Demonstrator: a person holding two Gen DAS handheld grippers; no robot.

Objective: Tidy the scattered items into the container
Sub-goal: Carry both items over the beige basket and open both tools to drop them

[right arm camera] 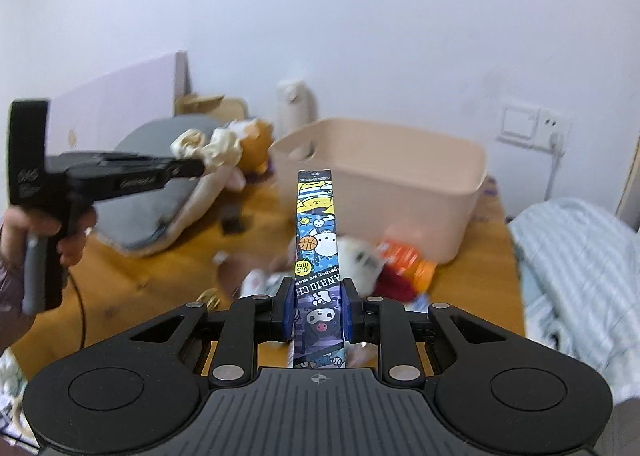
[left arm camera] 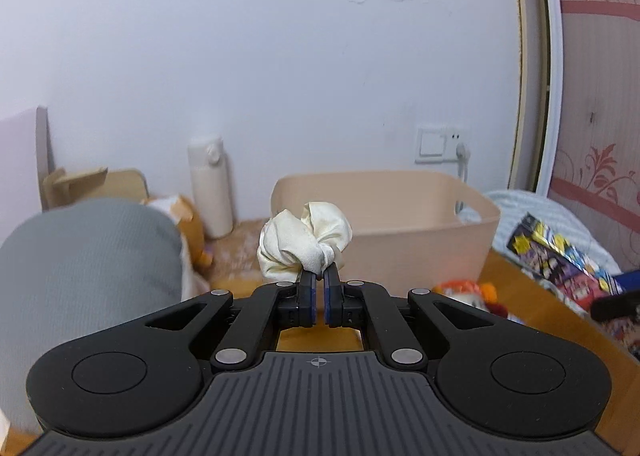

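Carrying both loads: left tongs (left arm camera: pixel 319 277) pinch cream scrunched cloth bundle (left arm camera: pixel 305 245), right tongs (right arm camera: pixel 318 298) clamp long cartoon-printed box (right arm camera: pixel 318 240), its axis pointing at beige plastic container (right arm camera: pixel 404 160) dead ahead near bench (right arm camera: pixel 132 276) far edge.

Each handheld gripper, left (left arm camera: pixel 319 277) and right (right arm camera: pixel 317 298), has black linkage arms with silver screw heads, blue finger pads (right arm camera: pixel 286 310), two round black caps and a ribbed grey base bearing a small crosshair mark.

Flask (left arm camera: pixel 211 184) left of container (left arm camera: pixel 384 224)
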